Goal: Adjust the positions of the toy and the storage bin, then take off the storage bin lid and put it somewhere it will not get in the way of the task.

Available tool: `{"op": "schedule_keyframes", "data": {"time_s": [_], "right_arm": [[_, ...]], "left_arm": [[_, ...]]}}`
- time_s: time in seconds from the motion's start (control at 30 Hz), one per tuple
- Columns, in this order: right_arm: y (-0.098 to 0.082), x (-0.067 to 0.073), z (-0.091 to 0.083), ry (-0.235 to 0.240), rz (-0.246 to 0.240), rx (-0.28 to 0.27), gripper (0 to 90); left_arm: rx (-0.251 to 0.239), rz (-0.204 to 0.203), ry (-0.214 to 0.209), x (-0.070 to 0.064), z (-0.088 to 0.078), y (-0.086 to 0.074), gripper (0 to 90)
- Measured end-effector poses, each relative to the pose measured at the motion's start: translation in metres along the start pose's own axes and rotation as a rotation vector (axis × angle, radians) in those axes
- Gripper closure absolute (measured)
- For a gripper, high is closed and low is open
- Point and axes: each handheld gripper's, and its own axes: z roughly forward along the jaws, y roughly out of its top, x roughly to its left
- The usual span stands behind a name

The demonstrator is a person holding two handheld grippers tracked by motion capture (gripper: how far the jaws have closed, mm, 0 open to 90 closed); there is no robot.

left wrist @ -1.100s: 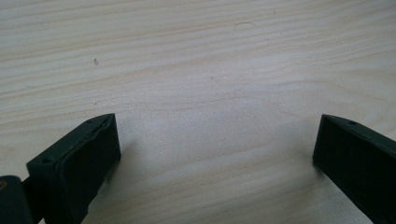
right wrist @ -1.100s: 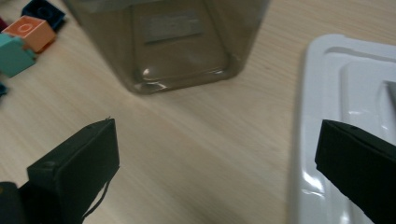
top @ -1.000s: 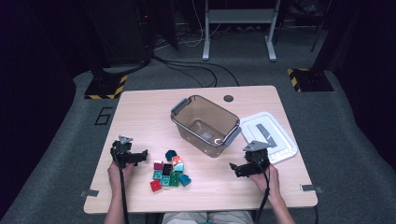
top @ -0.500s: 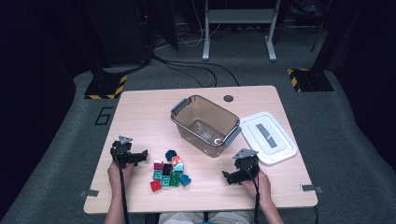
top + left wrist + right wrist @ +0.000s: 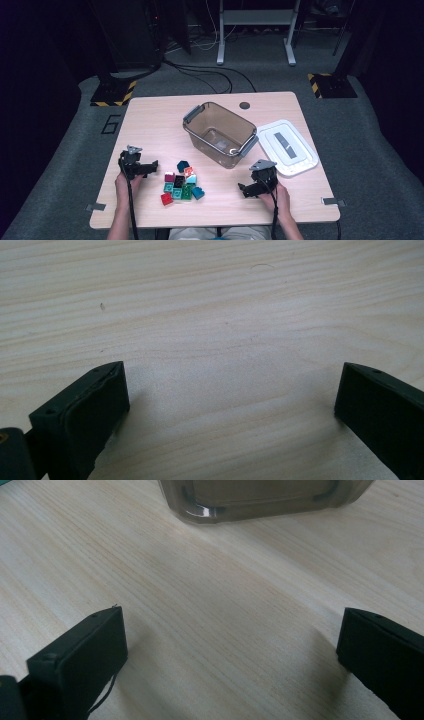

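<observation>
Several small coloured blocks (image 5: 182,184) lie in a cluster near the front of the wooden table (image 5: 165,120). A clear brown bin (image 5: 219,133) stands open in the middle, and its base (image 5: 260,500) appears at the top of the right gripper view. My left gripper (image 5: 150,166) rests just left of the blocks, open, with bare wood between its jaws (image 5: 230,405). My right gripper (image 5: 244,190) sits right of the blocks and in front of the bin, open over bare wood (image 5: 230,650).
A white lid (image 5: 287,146) lies flat to the right of the bin. A dark round hole (image 5: 244,105) marks the table's far edge. Cables and stand legs (image 5: 255,30) cover the dark floor behind the table.
My right gripper has moved left and toward the front of the table, away from the white lid. The left gripper has stayed where it was.
</observation>
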Motion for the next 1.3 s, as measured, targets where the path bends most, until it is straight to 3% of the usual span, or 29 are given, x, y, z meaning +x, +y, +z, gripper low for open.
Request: {"op": "schedule_keyframes", "data": {"time_s": [0.07, 0.2, 0.23, 0.27, 0.37, 0.43, 0.57, 0.7, 0.93, 0.97, 1.23, 1.3], "right_arm": [[0.000, 0.000, 0.000, 0.000, 0.000, 0.000, 0.0], [-0.001, 0.000, 0.000, -0.002, -0.007, -0.003, 0.0], [-0.001, 0.001, 0.000, -0.003, 0.002, -0.004, 0.0], [0.000, 0.001, 0.000, -0.003, 0.003, -0.003, 0.0], [-0.001, 0.000, 0.000, -0.002, -0.001, -0.003, 0.0], [-0.001, 0.000, 0.000, -0.001, -0.009, -0.002, 0.0], [-0.001, 0.000, 0.000, -0.001, -0.010, -0.002, 0.0], [-0.001, 0.000, 0.000, -0.002, -0.008, -0.003, 0.0], [-0.001, 0.000, 0.000, -0.002, -0.007, -0.003, 0.0], [-0.001, 0.000, 0.000, -0.002, -0.006, -0.003, 0.0], [-0.001, 0.000, 0.000, -0.001, -0.009, -0.003, 0.0], [-0.001, 0.000, 0.000, -0.002, -0.017, -0.004, 0.0]], "left_arm": [[-0.001, 0.003, 0.003, 0.000, 0.000, 0.000, 0.4], [0.070, 0.023, 0.005, 0.000, -0.009, 0.001, 0.0], [0.067, 0.012, -0.023, 0.000, -0.012, 0.000, 0.0], [0.030, 0.006, -0.088, 0.001, -0.020, 0.000, 0.0], [0.010, 0.011, -0.119, -0.002, -0.026, 0.001, 0.7], [0.013, 0.022, -0.175, -0.007, -0.033, 0.005, 0.6], [0.010, 0.054, -0.195, -0.015, -0.040, 0.009, 0.6], [-0.002, 0.090, -0.246, -0.030, -0.047, 0.018, 0.2], [0.007, 0.165, -0.269, -0.050, -0.043, 0.029, 0.1], [0.019, 0.191, -0.275, -0.056, -0.041, 0.032, 0.1], [0.049, 0.270, -0.298, -0.073, -0.026, 0.044, 0.1], [0.053, 0.271, -0.298, -0.075, -0.024, 0.046, 0.1]]}}
